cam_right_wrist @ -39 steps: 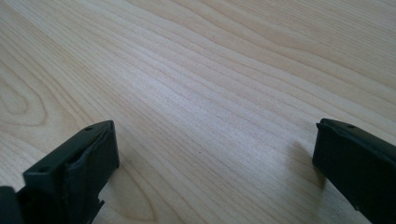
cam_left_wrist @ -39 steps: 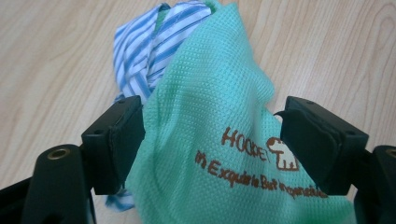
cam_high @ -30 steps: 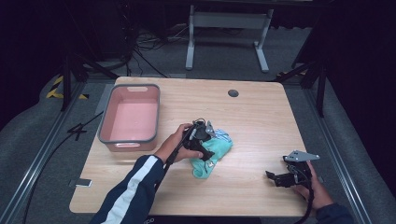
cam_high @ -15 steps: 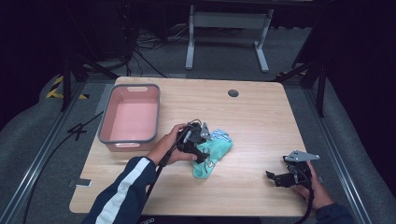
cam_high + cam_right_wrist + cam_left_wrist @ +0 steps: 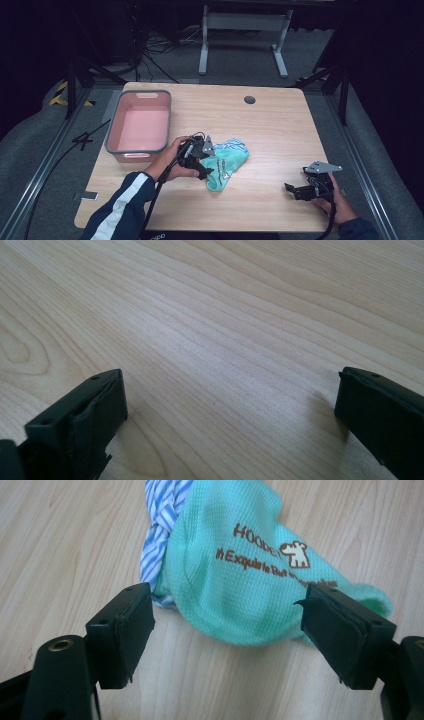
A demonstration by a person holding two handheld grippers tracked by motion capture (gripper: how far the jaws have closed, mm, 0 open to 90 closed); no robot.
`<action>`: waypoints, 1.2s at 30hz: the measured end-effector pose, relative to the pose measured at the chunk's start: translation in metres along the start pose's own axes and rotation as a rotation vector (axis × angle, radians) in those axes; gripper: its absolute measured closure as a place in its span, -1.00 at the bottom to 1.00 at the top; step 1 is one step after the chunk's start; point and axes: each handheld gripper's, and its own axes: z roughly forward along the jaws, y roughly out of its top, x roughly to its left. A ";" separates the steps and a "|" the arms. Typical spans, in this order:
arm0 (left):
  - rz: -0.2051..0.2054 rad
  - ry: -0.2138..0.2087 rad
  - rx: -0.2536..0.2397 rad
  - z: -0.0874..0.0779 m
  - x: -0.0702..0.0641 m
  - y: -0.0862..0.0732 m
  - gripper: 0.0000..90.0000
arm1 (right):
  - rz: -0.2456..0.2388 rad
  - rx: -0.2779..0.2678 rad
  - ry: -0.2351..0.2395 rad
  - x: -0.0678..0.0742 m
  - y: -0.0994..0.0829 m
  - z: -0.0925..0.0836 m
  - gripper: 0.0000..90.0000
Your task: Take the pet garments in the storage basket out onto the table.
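A teal cloth [image 5: 227,162] with brown print lies crumpled at the middle of the wooden table, with a blue-and-white striped cloth [image 5: 232,145] bunched against its far side. My left gripper [image 5: 206,162] is at the teal cloth's left edge, pointing right. In the left gripper view its jaws stand open, and the teal cloth [image 5: 235,580] and the striped cloth [image 5: 160,525] lie just ahead of them, untouched by the pads. My right gripper [image 5: 292,190] rests low at the table's near right, open over bare wood [image 5: 230,385].
A pink tub with a grey rim [image 5: 139,95] stands at the table's left, just behind my left hand. A dark round grommet [image 5: 249,99] sits near the far edge. Cables trail from both grippers toward the near edge.
My left hand has drawn the gripper a little to the left, off the cloths, with its jaws as wide as before. The cloths and the right gripper have stayed in place.
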 end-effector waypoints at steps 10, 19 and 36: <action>0.005 0.010 0.019 -0.006 -0.004 -0.022 -0.52 | 0.001 0.000 -0.001 0.000 0.000 0.000 -0.98; 0.017 0.032 0.043 -0.011 -0.010 -0.045 -0.52 | 0.001 0.000 0.000 0.000 0.000 0.000 -0.98; -0.049 0.061 0.055 -0.023 -0.011 -0.102 -0.53 | 0.003 0.000 -0.003 0.000 0.000 0.000 -0.98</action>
